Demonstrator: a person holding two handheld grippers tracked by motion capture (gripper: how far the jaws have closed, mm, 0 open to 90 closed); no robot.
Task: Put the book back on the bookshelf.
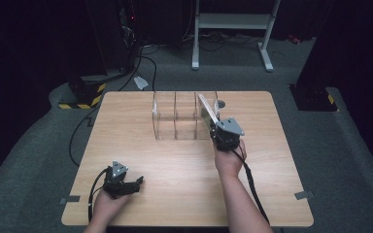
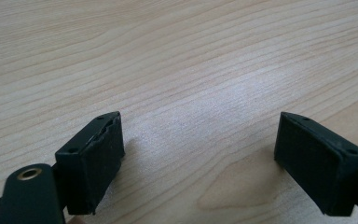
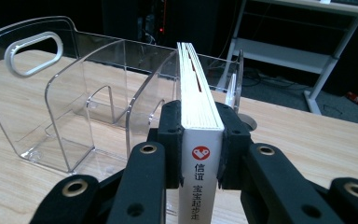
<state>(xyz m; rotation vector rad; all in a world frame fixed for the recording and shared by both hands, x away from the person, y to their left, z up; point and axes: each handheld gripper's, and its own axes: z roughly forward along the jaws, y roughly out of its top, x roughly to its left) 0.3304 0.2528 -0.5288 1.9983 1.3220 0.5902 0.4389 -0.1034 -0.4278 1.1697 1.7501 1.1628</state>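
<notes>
Work in hand: one thin white-spined book with cream page edges (image 3: 196, 109) is being brought to one clear acrylic file rack with upright dividers (image 1: 175, 116) at the upper centre of the high view.
Book position: held on edge, spine toward the hand, its far end angled over the right-hand end of the rack; judged so that it can slide down between two dividers.
Right gripper (image 1: 219, 130): pinching the book across its covers near the spine end; both black pads press flat on it in the right gripper view.
Reason for grip: a hold at one end leaves the long body free to enter a slot.
Left gripper (image 1: 137, 182): lower left of the high view, resting on the light wooden table (image 1: 126, 121), claw spread with nothing between the pads.
Rack: stands upright, cut-out handle in its end wall at upper left of the right gripper view; compartments appear empty.
Count: books, one; racks, one; grippers, two; dividers, not certain through the clear plastic.
Small grey round object (image 3: 247, 122): on the table behind the rack, nature unclear.
</notes>
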